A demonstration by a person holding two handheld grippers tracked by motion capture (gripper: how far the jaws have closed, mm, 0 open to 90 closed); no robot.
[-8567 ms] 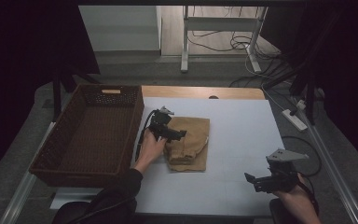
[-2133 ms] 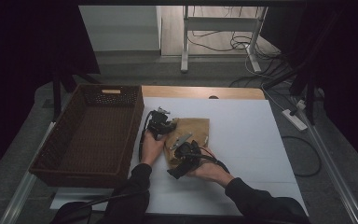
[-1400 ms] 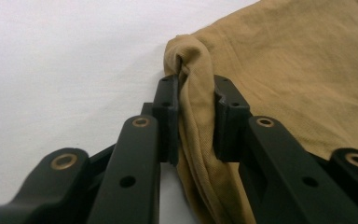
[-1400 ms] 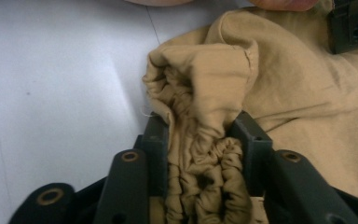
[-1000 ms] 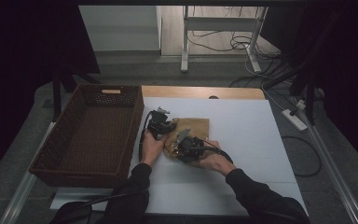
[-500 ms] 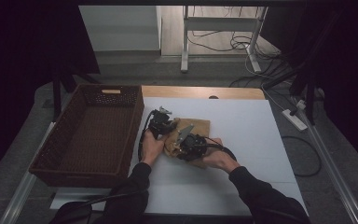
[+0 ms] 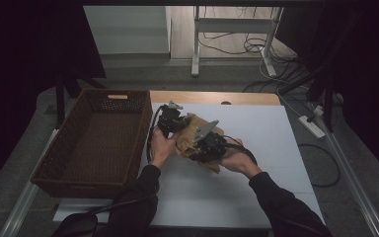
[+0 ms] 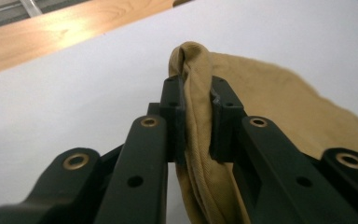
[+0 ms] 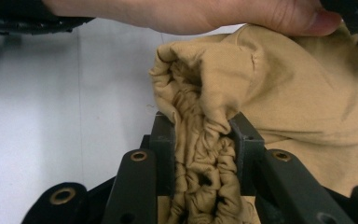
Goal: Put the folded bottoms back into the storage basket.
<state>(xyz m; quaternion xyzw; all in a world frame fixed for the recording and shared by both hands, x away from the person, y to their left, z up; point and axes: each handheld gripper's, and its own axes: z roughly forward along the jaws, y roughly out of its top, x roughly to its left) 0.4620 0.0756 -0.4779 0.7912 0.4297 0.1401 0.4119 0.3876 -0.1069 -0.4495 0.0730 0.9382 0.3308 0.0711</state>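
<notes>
Beside basket (image 7: 94, 143): cloth (image 7: 190, 133), both grippers.

Room dim, edges of the high view falling to black at left and right; white counter (image 7: 256, 128) at centre, a strip of bare wood (image 7: 212, 97) along its far edge; brown woven basket (image 7: 94, 143) at its left side; grey floor (image 7: 143, 69) beyond; white metal table legs (image 7: 195, 44) stand there, loose black cables (image 7: 232, 47) on the paler floor behind; white power strip (image 7: 312, 127) lies at right, a cable (image 7: 325, 168) looping near it; metal rails (image 7: 355, 182) flank the counter.
</notes>
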